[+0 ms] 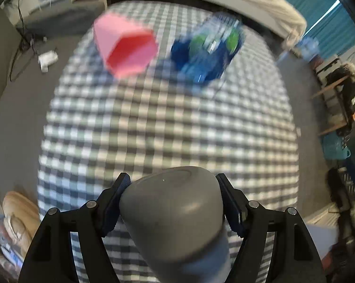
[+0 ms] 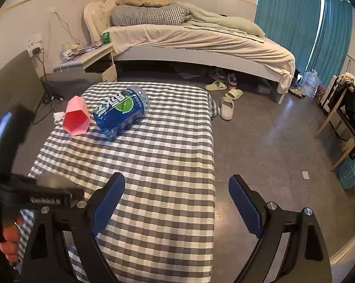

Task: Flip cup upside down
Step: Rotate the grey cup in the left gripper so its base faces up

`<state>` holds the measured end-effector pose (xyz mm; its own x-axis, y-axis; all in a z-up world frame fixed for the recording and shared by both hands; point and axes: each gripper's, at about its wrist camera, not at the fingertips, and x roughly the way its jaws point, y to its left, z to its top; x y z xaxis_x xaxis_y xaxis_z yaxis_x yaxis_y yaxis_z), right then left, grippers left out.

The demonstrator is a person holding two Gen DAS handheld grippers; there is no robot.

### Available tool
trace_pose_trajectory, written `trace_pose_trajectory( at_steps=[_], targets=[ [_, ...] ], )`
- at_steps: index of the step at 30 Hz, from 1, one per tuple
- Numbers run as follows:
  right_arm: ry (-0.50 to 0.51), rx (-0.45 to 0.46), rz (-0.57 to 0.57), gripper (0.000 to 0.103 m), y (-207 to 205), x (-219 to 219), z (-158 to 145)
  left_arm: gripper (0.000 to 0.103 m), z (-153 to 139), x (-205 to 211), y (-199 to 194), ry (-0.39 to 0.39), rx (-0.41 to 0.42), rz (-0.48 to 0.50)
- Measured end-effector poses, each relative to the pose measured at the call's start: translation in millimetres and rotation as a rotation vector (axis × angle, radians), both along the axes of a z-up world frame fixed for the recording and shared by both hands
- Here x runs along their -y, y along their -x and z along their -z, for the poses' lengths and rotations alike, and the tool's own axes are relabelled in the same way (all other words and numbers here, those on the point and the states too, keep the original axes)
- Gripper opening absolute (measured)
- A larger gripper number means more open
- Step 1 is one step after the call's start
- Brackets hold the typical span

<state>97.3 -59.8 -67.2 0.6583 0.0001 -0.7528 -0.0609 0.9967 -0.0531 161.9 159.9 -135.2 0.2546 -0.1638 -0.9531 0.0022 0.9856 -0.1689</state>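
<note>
Grey cup (image 1: pixel 175 214) clamped in left gripper (image 1: pixel 174 202), mouth hidden; right gripper (image 2: pixel 177 202) fingers apart.

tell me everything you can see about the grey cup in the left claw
The grey cup is plain, matte and smooth, plastic or ceramic by its look, with rounded edges. Its closed flat base, marked by a faint circular recess, points away from the camera, over the checked cloth. The left claw clamps it, one blue pad pressing each side of the wall. Its body runs back toward the camera, so the rim and inside are hidden. It appears lifted off the table.
</note>
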Motion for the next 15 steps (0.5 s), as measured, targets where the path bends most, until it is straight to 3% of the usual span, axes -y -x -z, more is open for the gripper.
trace_pose_trajectory(
  at_steps=[4,6,9,15],
  targets=[
    [0.002,0.005,0.008,0.090,-0.3,1.1,0.6,0.075,-32.5,2.9,-5.4,-0.064,0.182,-0.021],
    [-0.006,0.007,0.018,0.090,-0.9,3.0,0.9,0.074,-47.4,3.3,0.8,-0.101,0.335,-0.037],
    [-0.017,0.012,0.030,0.090,-1.1,4.0,0.4,0.073,-49.4,11.2,11.0,-0.190,0.476,-0.019],
    [-0.006,0.015,0.026,0.090,-1.4,0.0,2.0,0.073,-25.8,11.8,23.8,-0.168,0.483,0.002]
  ],
)
